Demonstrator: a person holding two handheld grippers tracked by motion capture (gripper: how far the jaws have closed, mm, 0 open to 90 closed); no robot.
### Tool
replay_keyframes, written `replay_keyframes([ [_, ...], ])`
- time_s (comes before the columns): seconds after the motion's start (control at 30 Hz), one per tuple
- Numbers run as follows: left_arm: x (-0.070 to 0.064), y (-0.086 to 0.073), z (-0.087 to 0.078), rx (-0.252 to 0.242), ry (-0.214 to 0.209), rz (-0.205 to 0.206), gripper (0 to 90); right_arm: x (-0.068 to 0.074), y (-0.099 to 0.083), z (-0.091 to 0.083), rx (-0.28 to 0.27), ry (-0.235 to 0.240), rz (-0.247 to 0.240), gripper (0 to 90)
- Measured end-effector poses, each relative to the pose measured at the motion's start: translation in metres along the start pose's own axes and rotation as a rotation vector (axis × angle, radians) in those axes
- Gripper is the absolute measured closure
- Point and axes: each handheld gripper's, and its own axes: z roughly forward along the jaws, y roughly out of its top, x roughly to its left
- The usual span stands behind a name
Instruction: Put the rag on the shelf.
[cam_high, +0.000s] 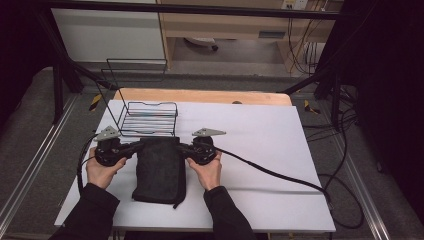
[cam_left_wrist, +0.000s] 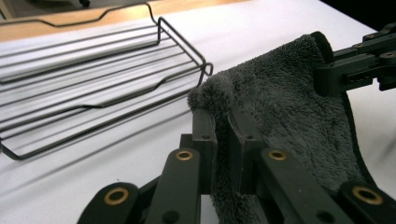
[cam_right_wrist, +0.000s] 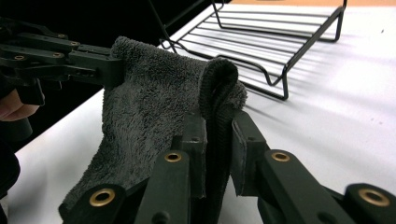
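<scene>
Left hand-held gripper (cam_high: 134, 146) is pinching the far left corner of a dark grey towel (cam_high: 160, 170), and the right hand-held gripper (cam_high: 183, 148) has the far right corner clamped the same way. In both gripper views the jaws are squeezed onto a bunched fold of fabric. The towel's fluffy, terry-looking, with a stitched darker hem along the edge, and it looks folded into a long rectangle. It lies on the white-covered bench (cam_high: 280, 150) right in front of the person, its far edge held between the two grippers and the near end flat on the surface. Just behind it sits a black wire rack (cam_high: 149, 119) with a tall wire back, close to the towel's far edge. Cables (cam_high: 270, 172) trail off both grippers across the bench.
</scene>
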Motion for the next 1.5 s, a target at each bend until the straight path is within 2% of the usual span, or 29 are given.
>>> replay_keyframes([
  [0.17, -0.006, 0.006, -0.008, -0.027, 0.005, 0.017, 82.3, 0.003, 0.006, -0.008, -0.025, 0.007, -0.007, 78.9],
  [0.47, -0.013, 0.016, -0.023, -0.08, 0.006, 0.037, 82.5, 0.014, 0.02, -0.021, -0.066, 0.004, -0.064, 79.1],
  [0.8, -0.02, 0.026, -0.042, -0.144, 0.016, 0.061, 82.6, 0.024, 0.035, -0.033, -0.114, 0.012, -0.105, 79.1],
  [1.2, -0.023, 0.035, -0.059, -0.217, 0.03, 0.064, 82.6, 0.037, 0.05, -0.042, -0.164, 0.009, -0.17, 79.1],
  [1.5, -0.021, 0.041, -0.067, -0.254, 0.044, 0.063, 82.6, 0.044, 0.06, -0.044, -0.203, 0.017, -0.184, 79.1],
])
